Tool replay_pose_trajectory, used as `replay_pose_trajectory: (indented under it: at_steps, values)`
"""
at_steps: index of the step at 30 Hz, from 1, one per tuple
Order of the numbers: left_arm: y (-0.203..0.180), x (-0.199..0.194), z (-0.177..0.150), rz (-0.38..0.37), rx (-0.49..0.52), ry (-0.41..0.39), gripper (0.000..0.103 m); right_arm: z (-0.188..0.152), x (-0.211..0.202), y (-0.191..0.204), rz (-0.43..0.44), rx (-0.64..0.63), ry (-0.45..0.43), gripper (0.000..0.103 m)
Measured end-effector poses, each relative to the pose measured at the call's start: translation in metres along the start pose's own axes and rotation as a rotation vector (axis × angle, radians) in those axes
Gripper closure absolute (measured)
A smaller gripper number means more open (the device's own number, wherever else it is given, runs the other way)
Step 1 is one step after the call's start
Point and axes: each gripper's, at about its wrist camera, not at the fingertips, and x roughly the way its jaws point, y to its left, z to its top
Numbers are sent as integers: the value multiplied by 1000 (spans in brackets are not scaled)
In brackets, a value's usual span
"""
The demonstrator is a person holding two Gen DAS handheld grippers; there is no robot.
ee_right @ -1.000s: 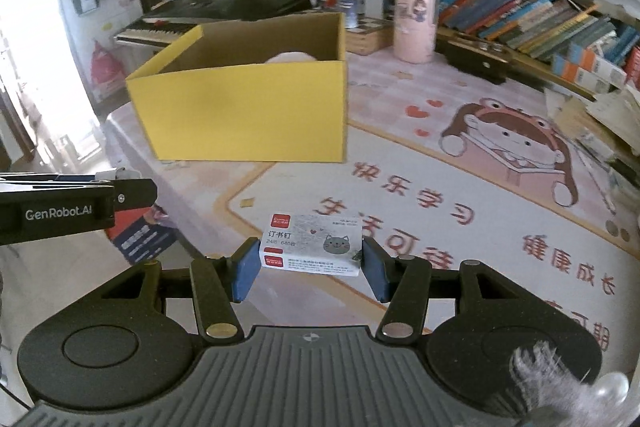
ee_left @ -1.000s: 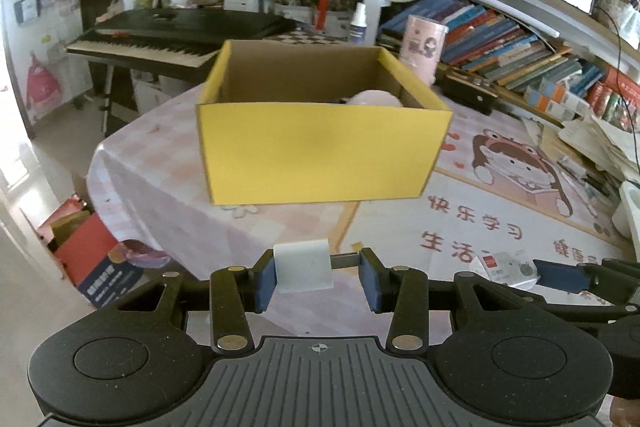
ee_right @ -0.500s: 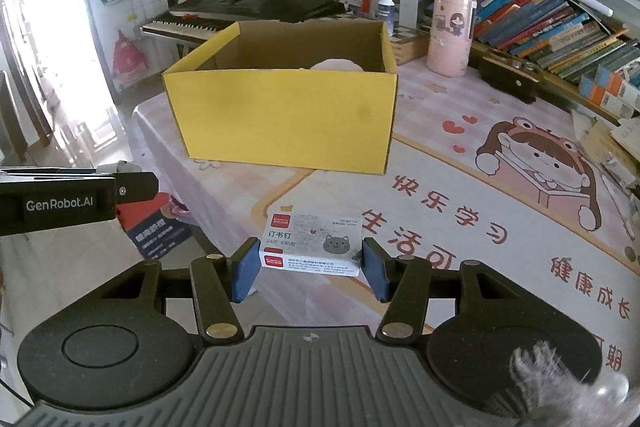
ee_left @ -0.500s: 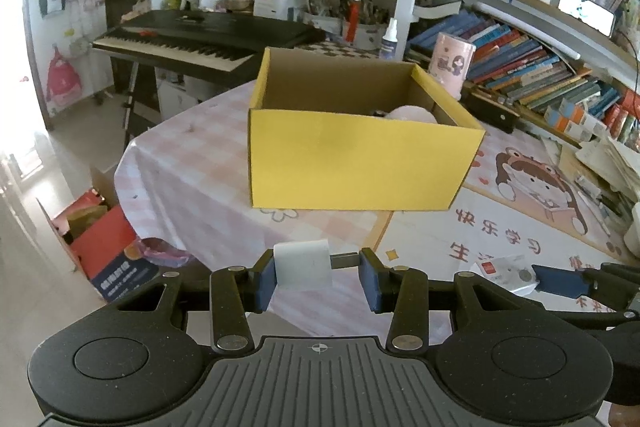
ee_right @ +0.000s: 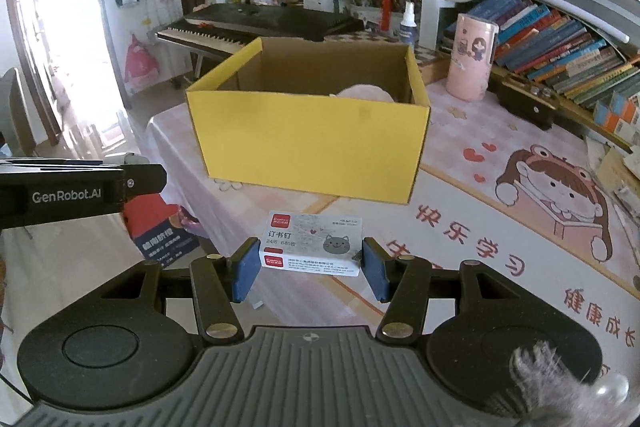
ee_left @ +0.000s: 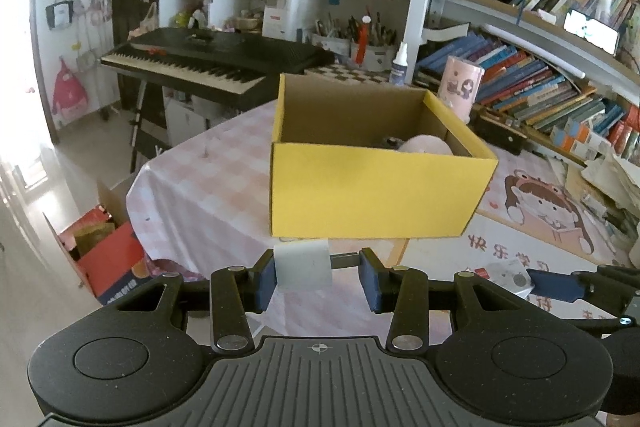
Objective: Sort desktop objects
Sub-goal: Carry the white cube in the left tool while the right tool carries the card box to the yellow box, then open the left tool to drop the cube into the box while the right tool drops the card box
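The right gripper (ee_right: 310,269) is clamped on a small staples box (ee_right: 312,245), pads pressing its two short ends, the box held level just ahead of the fingers. Being printed card, it is probably light and fairly stiff, though glossy; squeezing end to end looks the safest hold, since the broad faces would likely dent. The left gripper (ee_left: 318,277) grips a white block (ee_left: 303,264), which sits against the left pad, with a thin dark rod reaching across to the right pad; whether rod and block are one thing I cannot tell, nor what the block is made of. The yellow cardboard box (ee_left: 372,195) stands on the table (ee_right: 460,227) ahead of and below both grippers, open at the top. A pale pink rounded thing (ee_left: 424,147) lies inside it, mostly hidden behind the near wall. The rest of the box's floor is out of sight from both views.
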Motion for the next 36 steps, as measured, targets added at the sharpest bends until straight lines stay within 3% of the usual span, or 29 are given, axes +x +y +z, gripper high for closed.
replay_pose_trajectory:
  at_steps: [11, 22, 30, 36]
  values:
    - [0, 2, 22, 23, 30, -74, 62, 28, 1, 0, -1, -38, -69, 51]
    - [-13, 33, 65, 75, 49, -140, 61, 91, 34, -28, 26, -98, -182, 51]
    - [-34, 81, 92, 89, 81, -115, 61, 128, 77, -53, 43, -164, -181, 51]
    - [-41, 119, 96, 74, 107, -19, 61, 142, 109, -67, 52, -243, -132, 51]
